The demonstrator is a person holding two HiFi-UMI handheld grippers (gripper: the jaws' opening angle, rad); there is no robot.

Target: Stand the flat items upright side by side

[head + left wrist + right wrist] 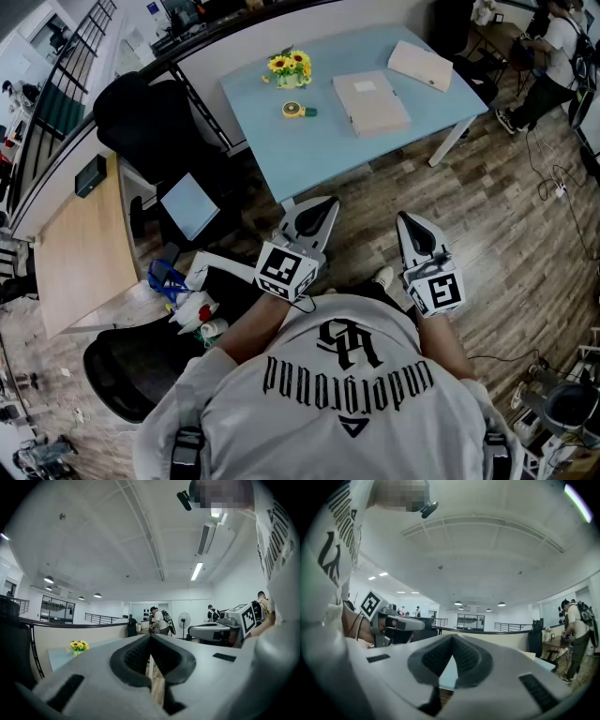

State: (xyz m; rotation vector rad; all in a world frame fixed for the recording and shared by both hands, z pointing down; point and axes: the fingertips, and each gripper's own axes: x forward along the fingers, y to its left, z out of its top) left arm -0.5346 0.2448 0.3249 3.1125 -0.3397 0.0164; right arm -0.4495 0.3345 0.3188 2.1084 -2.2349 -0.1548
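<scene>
Sunflowers (291, 62) in a pot (289, 81) on the blue table (319, 155) (left gripper (327, 203), right gripper (405, 218): jaws together, empty)

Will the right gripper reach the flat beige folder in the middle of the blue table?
Probably not yet. The right gripper hangs over the wooden floor, short of the light blue table. Nothing blocks the flat beige folder; stepping closer should do.

on table (319, 155): flowers (290, 67) left | near folder (371, 103) middle | far folder (420, 66) right, behind
</scene>
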